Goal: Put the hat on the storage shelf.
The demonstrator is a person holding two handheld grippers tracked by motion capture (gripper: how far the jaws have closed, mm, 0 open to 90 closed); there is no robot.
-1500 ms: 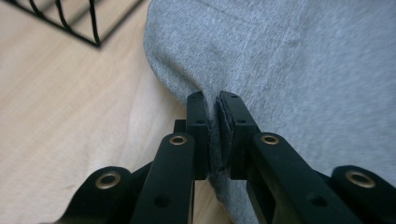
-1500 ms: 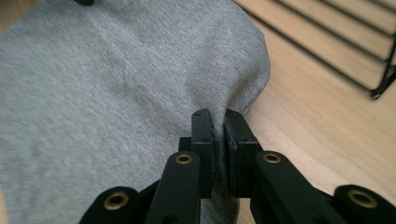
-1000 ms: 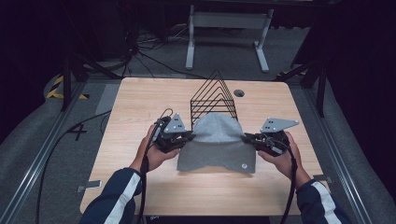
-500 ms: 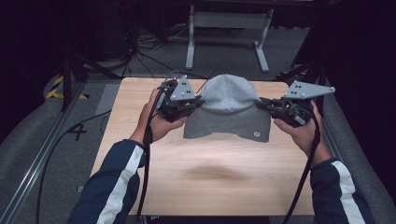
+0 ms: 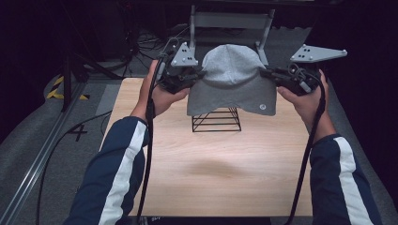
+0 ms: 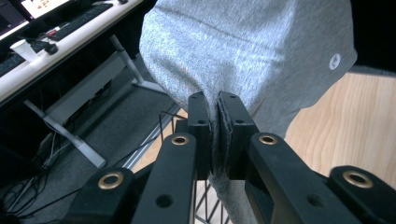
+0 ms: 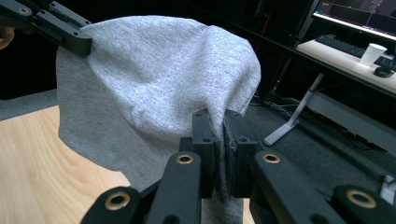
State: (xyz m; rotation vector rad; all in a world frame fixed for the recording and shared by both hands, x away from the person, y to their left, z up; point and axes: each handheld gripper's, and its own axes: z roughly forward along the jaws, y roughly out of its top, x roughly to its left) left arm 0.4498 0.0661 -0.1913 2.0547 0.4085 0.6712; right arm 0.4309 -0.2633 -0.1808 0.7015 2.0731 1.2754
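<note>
A grey knit beanie [image 5: 232, 79] with a small round white badge hangs in the air between my two grippers, above the table. My left gripper [image 5: 199, 74] is shut on its left edge, and the fabric is pinched between the pads [image 6: 217, 122]. My right gripper [image 5: 264, 74] is shut on the opposite edge of the beanie [image 7: 154, 74], with the cloth clamped between its pads [image 7: 222, 135]. A black wire rack [image 5: 217, 120] stands on the wooden table [image 5: 216, 173] right below the hanging beanie [image 6: 252, 51]. The left gripper also appears far off [image 7: 77, 39] in the right gripper view.
Dark floor with cables lies left of the table, and a metal rail [image 5: 42, 154] runs along it. A white desk frame [image 5: 230, 21] stands beyond the table's far edge. A desk with keyboards and a paper cup [image 7: 372, 53] is behind.
Both grippers have lifted the beanie from the table up and towards the far side. It now hangs stretched above the wire rack, which it earlier lay against.
</note>
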